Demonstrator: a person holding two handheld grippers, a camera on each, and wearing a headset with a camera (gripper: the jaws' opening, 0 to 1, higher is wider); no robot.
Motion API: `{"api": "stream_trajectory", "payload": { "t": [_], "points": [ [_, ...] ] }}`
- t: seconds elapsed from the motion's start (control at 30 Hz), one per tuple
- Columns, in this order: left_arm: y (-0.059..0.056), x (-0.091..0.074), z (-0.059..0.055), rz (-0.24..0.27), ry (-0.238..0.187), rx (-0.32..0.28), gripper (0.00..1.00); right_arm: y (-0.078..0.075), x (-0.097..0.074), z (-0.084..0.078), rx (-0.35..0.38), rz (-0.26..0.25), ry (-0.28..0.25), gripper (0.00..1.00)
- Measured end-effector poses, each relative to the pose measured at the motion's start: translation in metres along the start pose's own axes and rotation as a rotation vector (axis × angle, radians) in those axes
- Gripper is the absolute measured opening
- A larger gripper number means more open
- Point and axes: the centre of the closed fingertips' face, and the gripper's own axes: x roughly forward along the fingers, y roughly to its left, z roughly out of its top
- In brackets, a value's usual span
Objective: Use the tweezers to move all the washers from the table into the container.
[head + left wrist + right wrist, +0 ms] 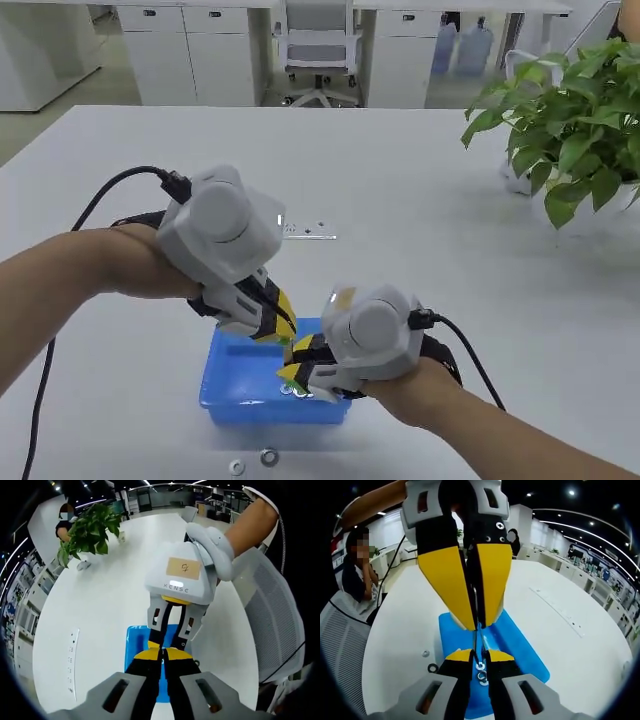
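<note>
Handling: the washers are small, flat, hard metal rings. They're light but slick and sit flush on the table, so they'll likely skate or flip if nudged. Best bet is to get one tweezer tip through the hole or under the rim and nip across the ring wall, with light squeeze. The tweezers are thin springy steel, so too much clamp will probably cross the tips. Two washers lie on the table just at 6 o'clock of the blue container, and a few more are already on its floor. Pose: the left gripper comes in from 10 o'clock, tilted nose-down. Its yellow pads are pressed together on the upper part of the tweezers. The right gripper comes in from 4 o'clock, nose to nose with it over the container. Its pads are nearly closed, and I read them as pinching the tweezer legs lower down. The tips hang over the container interior, not over the table washers. The next pick needs both hands to swing toward 6 o'clock.
</note>
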Motion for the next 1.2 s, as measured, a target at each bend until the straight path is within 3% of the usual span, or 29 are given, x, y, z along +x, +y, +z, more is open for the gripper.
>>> {"api": "stream_trajectory", "payload": {
  "t": [0.57,0.87,1.2],
  "points": [
    [-0.014,-0.015,0.007,0.014,0.001,0.017,0.05,0.017,-0.013,0.015,-0.022,-0.006,-0.022,0.12],
    [-0.032,-0.025,0.011,0.027,-0.008,0.012,0.05,0.033,-0.019,0.023,-0.057,0.001,-0.028,0.12],
    [-0.048,-0.026,0.006,0.026,0.002,0.012,0.05,0.050,-0.019,0.022,-0.074,0.015,-0.025,0.12]
  ]
}}
